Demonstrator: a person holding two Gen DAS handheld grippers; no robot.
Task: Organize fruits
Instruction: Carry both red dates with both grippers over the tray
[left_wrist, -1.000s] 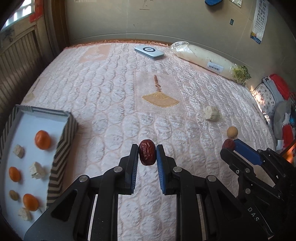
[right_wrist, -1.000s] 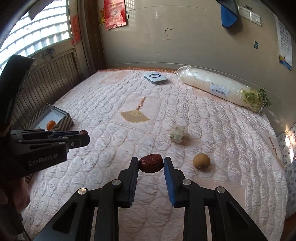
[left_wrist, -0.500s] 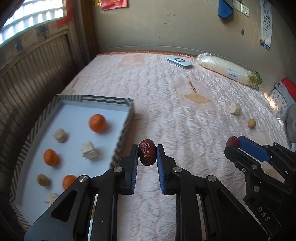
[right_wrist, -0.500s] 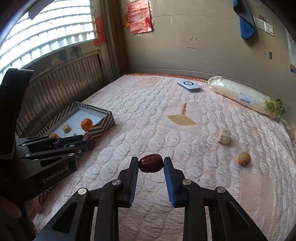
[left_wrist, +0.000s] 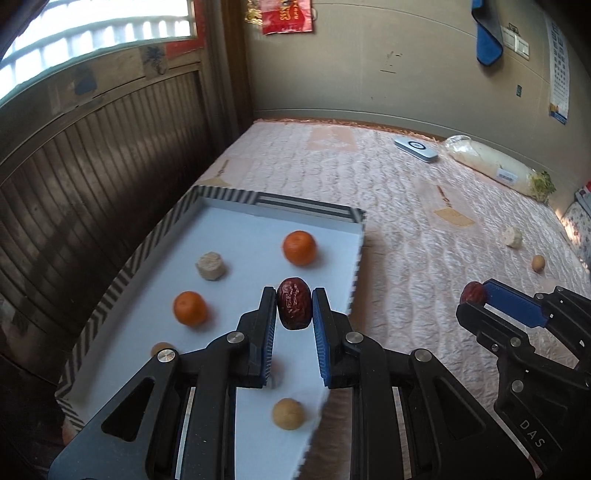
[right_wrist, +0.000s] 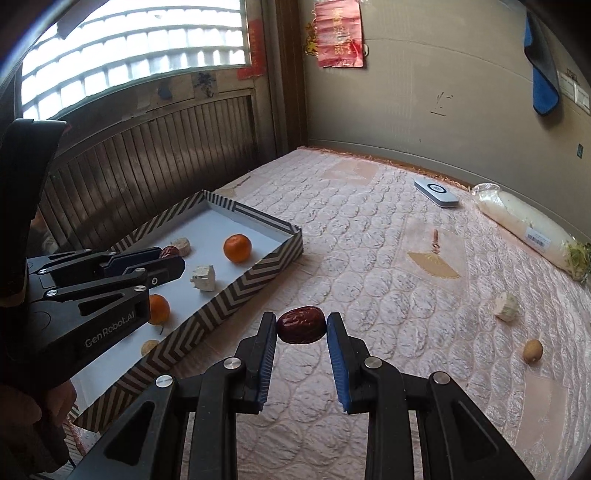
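Observation:
My left gripper (left_wrist: 294, 308) is shut on a dark red jujube (left_wrist: 294, 303), held upright over the white floor of the striped tray (left_wrist: 122, 280). In the tray lie two oranges (left_wrist: 299, 247), pale chunks (left_wrist: 210, 266) and small tan fruits (left_wrist: 288, 413). My right gripper (right_wrist: 301, 326) is shut on a second red jujube (right_wrist: 301, 325), held sideways above the pink quilt, just right of the tray wall (right_wrist: 221, 310). On the quilt farther right rest a tan fruit (right_wrist: 532, 351) and a pale chunk (right_wrist: 506, 307). Each gripper shows in the other's view, the right gripper (left_wrist: 476, 295) and the left gripper (right_wrist: 168, 256).
The quilted bed carries a white flat device (right_wrist: 436, 192) and a wrapped white radish (right_wrist: 528, 227) along the far wall. A dark slatted panel (left_wrist: 92, 155) stands right behind the tray on the left. A hand (right_wrist: 22, 413) shows at the lower left.
Both grippers swung left with their jujubes. The left one went from above the quilt to above the tray; the right one now hangs close beside the tray's wall.

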